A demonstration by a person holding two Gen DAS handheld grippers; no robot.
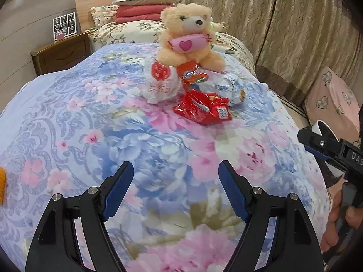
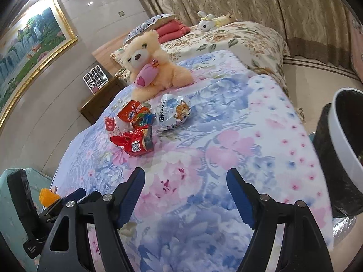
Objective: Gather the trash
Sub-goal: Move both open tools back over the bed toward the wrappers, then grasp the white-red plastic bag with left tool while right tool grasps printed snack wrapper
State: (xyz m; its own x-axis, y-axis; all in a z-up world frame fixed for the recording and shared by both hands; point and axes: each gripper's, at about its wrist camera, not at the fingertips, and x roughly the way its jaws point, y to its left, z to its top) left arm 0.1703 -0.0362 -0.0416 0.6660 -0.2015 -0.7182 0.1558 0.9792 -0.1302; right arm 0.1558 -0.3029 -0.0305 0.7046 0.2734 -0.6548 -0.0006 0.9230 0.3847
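Observation:
Several snack wrappers lie on the floral bed cover (image 1: 158, 149) in front of a teddy bear (image 1: 188, 38): a red packet (image 1: 203, 108) nearest, an orange-red packet (image 1: 192, 73), a white bag with red print (image 1: 161, 83) and a white-blue bag (image 1: 231, 87). In the right wrist view I see the red packet (image 2: 133, 141), the orange-red packet (image 2: 136, 114) and the white-blue bag (image 2: 174, 113). My left gripper (image 1: 175, 176) is open and empty, well short of them. My right gripper (image 2: 186, 181) is open and empty. A black bin with a white rim (image 2: 340, 149) stands at the bed's right side.
The teddy bear (image 2: 152, 65) sits right behind the wrappers. Pillows (image 1: 145, 6) and a second floral quilt (image 2: 238, 40) lie at the bed's head. A wooden nightstand (image 1: 61, 52) stands left of the bed. Curtains (image 1: 283, 22) hang on the right. A small orange object (image 2: 47, 196) lies at the left.

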